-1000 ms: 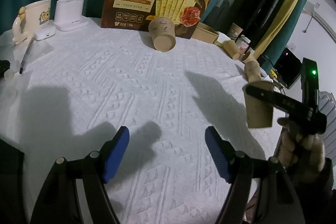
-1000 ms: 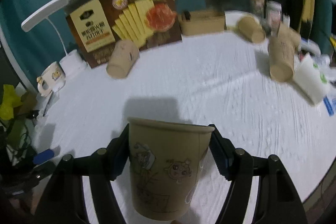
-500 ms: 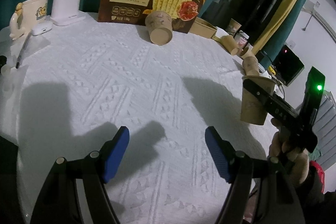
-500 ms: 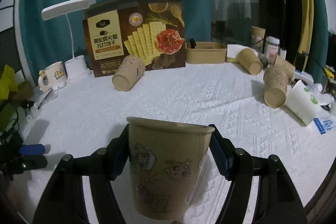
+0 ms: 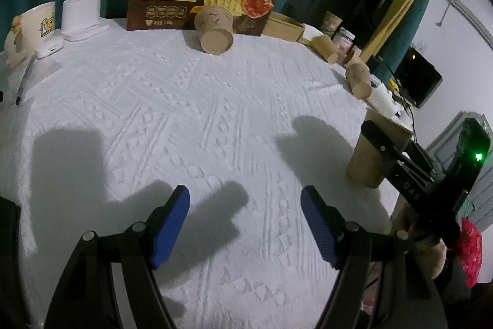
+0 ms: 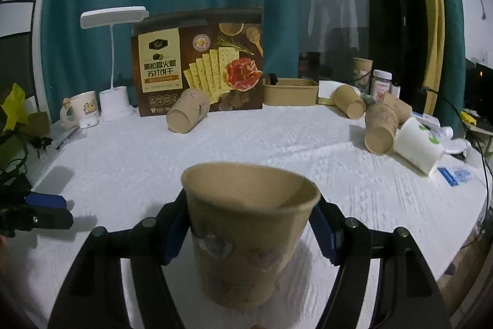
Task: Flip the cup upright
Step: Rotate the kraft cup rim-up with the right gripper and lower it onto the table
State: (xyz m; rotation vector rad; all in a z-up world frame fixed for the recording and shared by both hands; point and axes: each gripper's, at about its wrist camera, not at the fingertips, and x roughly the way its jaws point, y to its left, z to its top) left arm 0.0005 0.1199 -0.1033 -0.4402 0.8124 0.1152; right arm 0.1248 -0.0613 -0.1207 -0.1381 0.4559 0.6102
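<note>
A brown paper cup [image 6: 246, 239] with cartoon drawings stands upright, mouth up, between the blue pads of my right gripper [image 6: 251, 232]. Its base rests on or just above the white cloth. The jaws sit close against its sides; a thin gap may show on the right. In the left wrist view the same cup [image 5: 368, 162] stands at the right edge, with the right gripper [image 5: 388, 150] around it. My left gripper [image 5: 245, 224] is open and empty, low over the cloth [image 5: 200, 119]. Another brown cup [image 5: 214, 31] lies on its side by the cracker box.
A cracker box [image 6: 197, 63], a white lamp [image 6: 114, 63] and a mug [image 6: 81, 108] stand at the back left. Several tipped brown cups [image 6: 380, 128] and a white cup [image 6: 420, 145] lie at the right. A kraft tray [image 6: 289, 91] sits behind.
My right gripper has lowered and levelled the upright cup down to the cloth. The cup's mouth now shows from above. The left gripper has stayed open and nearly still.
</note>
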